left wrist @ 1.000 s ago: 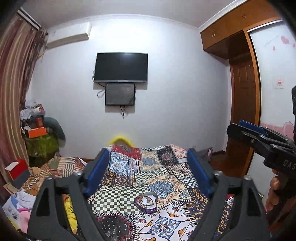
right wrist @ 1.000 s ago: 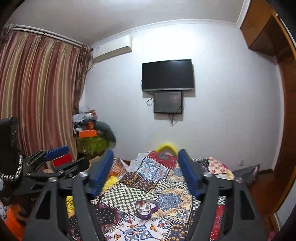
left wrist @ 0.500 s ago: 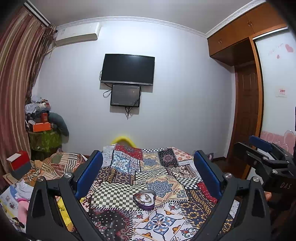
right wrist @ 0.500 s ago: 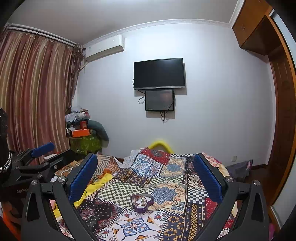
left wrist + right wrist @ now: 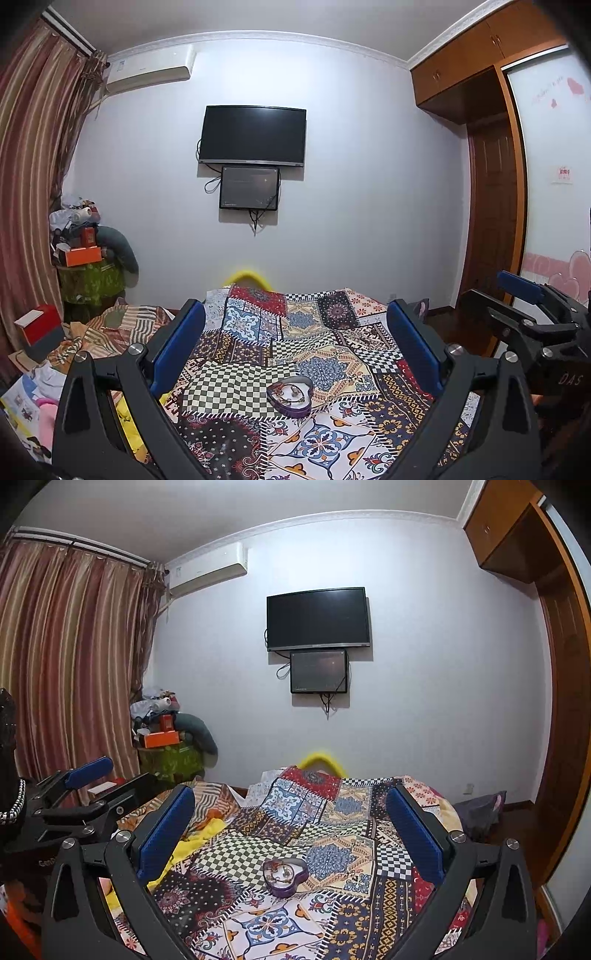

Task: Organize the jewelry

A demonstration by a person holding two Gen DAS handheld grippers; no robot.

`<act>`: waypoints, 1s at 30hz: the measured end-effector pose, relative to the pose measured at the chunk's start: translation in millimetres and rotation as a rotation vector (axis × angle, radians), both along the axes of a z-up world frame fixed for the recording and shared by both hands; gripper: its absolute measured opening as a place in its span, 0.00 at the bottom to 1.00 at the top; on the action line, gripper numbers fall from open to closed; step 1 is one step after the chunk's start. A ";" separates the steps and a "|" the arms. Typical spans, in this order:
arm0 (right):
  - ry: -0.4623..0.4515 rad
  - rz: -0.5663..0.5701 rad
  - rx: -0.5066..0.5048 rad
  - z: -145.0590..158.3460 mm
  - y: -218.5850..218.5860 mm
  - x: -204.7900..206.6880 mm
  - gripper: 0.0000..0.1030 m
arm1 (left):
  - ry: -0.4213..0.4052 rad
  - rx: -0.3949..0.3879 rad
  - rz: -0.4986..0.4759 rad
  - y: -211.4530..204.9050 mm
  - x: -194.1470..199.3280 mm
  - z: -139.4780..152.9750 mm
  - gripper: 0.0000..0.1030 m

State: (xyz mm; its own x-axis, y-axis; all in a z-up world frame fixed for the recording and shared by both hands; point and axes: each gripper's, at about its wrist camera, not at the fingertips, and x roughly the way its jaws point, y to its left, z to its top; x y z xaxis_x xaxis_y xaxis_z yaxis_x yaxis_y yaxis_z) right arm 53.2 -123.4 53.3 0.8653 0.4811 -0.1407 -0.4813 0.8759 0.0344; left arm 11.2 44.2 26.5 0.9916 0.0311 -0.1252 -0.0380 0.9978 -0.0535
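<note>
The left gripper (image 5: 295, 349) and right gripper (image 5: 291, 830) both hang released, blue pads spread wide and holding nothing, above the patchwork bedspread (image 5: 332, 343), where the purple heart-shaped jewelry box (image 5: 291, 396) sits open between the 2 sets of fingers.

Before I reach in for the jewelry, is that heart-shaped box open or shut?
Open. The heart-shaped box on the quilt has no lid on, and small jewelry pieces show inside.

My left hand-held gripper (image 5: 295, 350) hangs spread wide above the heart-shaped jewelry box (image 5: 290, 396) on the patchwork bedspread (image 5: 332, 343).
</note>
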 end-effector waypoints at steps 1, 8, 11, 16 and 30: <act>0.001 0.000 0.000 0.0 0.2 0.6 1.00 | 0.001 -0.002 -0.002 0.4 0.3 -0.3 0.96; 0.006 -0.004 -0.001 0.1 -1.3 0.0 1.00 | 0.007 -0.004 -0.018 1.6 3.1 0.7 0.96; 0.009 -0.004 0.000 1.3 -2.4 0.3 1.00 | 0.008 -0.005 -0.022 2.6 4.8 0.6 0.96; 0.014 -0.006 0.004 2.1 -3.8 0.3 1.00 | 0.009 -0.004 -0.029 3.9 3.5 -1.6 0.96; 0.024 -0.008 0.006 1.7 -3.6 3.2 1.00 | 0.030 -0.031 -0.054 6.8 8.5 -2.3 0.96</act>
